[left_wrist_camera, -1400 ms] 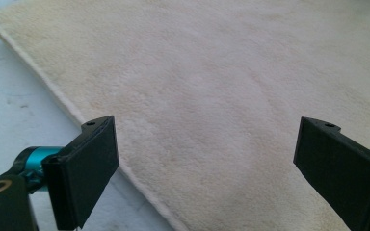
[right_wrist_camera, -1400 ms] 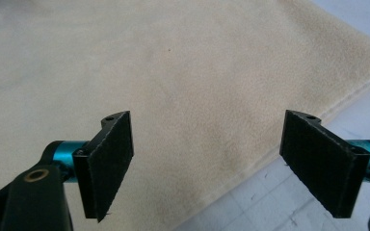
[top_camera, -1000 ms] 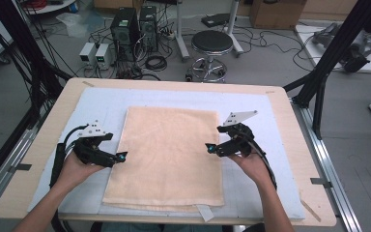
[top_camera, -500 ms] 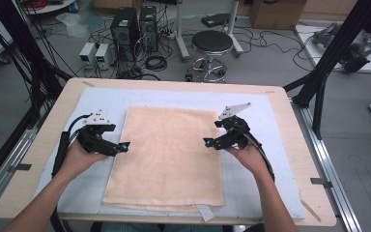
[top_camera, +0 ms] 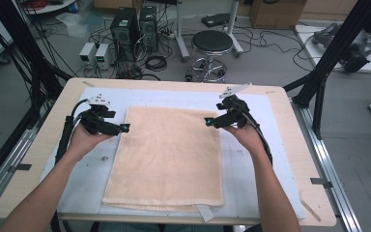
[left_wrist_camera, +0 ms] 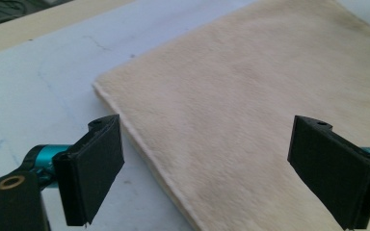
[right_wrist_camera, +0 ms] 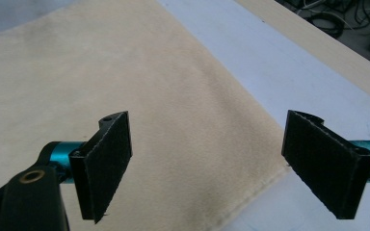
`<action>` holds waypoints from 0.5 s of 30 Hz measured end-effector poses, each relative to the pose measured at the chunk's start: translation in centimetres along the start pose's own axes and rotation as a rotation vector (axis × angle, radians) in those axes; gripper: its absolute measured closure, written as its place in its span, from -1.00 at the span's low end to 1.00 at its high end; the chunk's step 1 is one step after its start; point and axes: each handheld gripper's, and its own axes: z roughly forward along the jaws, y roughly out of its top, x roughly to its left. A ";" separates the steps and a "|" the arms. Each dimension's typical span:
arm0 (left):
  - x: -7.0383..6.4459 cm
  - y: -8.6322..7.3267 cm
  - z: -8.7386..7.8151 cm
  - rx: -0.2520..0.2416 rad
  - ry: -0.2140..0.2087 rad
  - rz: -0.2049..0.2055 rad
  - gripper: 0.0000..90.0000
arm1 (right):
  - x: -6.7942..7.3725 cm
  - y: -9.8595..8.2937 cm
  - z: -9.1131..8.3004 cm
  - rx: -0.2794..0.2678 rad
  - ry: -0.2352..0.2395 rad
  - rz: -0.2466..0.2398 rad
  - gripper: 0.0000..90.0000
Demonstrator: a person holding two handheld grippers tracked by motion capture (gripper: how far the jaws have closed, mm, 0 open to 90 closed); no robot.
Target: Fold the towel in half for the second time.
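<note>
A beige towel (top_camera: 169,154) lies flat on the white mat (top_camera: 261,159), folded double with a lower layer showing at its near edge. My left gripper (top_camera: 124,128) is open at the towel's left edge near the far left corner; in the left gripper view the towel (left_wrist_camera: 250,106) spreads under the gripper (left_wrist_camera: 221,168), its far corner just ahead. My right gripper (top_camera: 207,122) is open by the far right corner. In the right gripper view the towel (right_wrist_camera: 139,82) and its edge run between the wide-apart jaws of the gripper (right_wrist_camera: 221,168). Neither holds anything.
The mat covers a wooden table (top_camera: 294,116) with a metal rail on each side. Beyond the far edge are a stool (top_camera: 211,46), computer cases (top_camera: 135,26) and loose cables on the floor. A black frame post (top_camera: 333,53) rises at right.
Both hands have moved away from me along the towel's side edges, from mid-length to near its far corners. The towel has not shifted, and both grippers stay open.
</note>
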 end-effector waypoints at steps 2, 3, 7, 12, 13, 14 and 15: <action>0.1 -0.1 0.7 0.003 0.023 -0.006 -0.72 | -0.6 -0.4 0.7 0.018 -0.020 0.012 -0.62; 0.2 -0.1 1.0 0.013 0.034 -0.007 -0.72 | -0.8 -0.6 0.9 0.026 -0.022 0.019 -0.62; 0.7 -0.4 2.1 0.010 0.055 -0.017 -0.56 | -1.6 -1.3 2.4 0.058 -0.017 0.045 -0.62; 2.1 -1.3 3.9 0.036 0.058 -0.103 -0.45 | -2.6 -2.2 3.6 0.086 -0.041 0.094 -0.62; 2.3 -1.5 4.2 0.048 0.057 -0.111 -0.44 | -2.8 -2.4 3.8 0.094 -0.044 0.099 -0.62; 2.3 -1.7 4.6 0.054 0.054 -0.117 -0.42 | -2.9 -2.5 3.9 0.104 -0.054 0.105 -0.61; 2.3 -1.7 4.8 0.058 0.054 -0.115 -0.37 | -3.0 -2.8 4.1 0.107 -0.062 0.109 -0.61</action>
